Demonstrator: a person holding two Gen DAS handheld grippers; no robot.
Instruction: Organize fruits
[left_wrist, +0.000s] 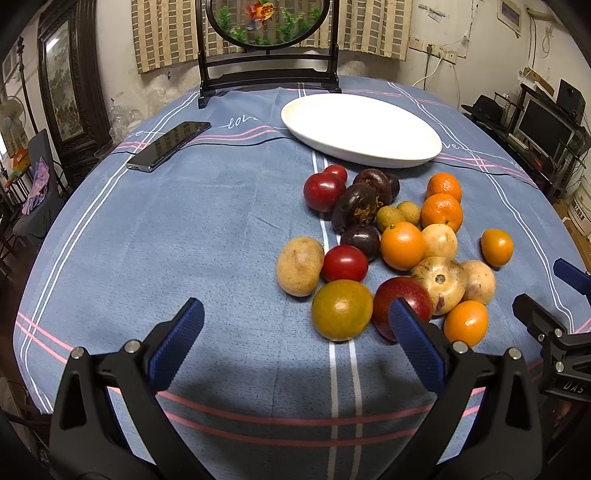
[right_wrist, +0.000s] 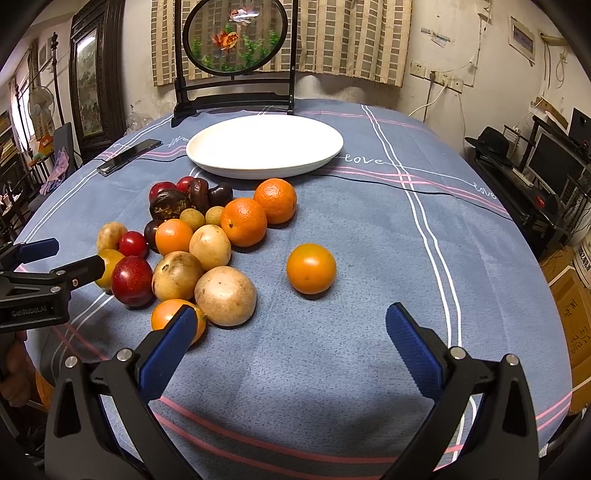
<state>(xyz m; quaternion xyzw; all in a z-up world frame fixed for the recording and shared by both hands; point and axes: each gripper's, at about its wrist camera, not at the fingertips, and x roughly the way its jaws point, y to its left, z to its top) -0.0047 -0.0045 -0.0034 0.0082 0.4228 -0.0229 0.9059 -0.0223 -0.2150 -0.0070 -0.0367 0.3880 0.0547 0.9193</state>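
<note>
Your left gripper (left_wrist: 295, 325) and your right gripper (right_wrist: 291, 325) both hang over the near edge of the table with their jaws spread wide and nothing between them. The heap of fruit (right_wrist: 192, 243) lies ahead and to the left of your right tool, and ahead and to the right of your left one. A lone orange (right_wrist: 311, 268) sits apart from the heap, just ahead of your right tool's open jaws. The empty white plate (right_wrist: 332, 147) waits beyond the fruit.

That lone orange looks like the easiest first pick: round, firm, likely to roll if nudged, so close on its widest middle. The red tomatoes (right_wrist: 133, 243) are probably soft and smooth-skinned; squeeze them gently. The dark wrinkled fruits (right_wrist: 168, 206) look tougher. The small pale ones (right_wrist: 192, 218) may slip out from between the pads.

The blue cloth (right_wrist: 369, 240) is soft and could wrinkle under a dragged fruit. A phone (left_wrist: 168, 145) lies far ahead to the left of your left tool, and a framed goldfish screen (right_wrist: 234, 37) stands behind the plate.
</note>
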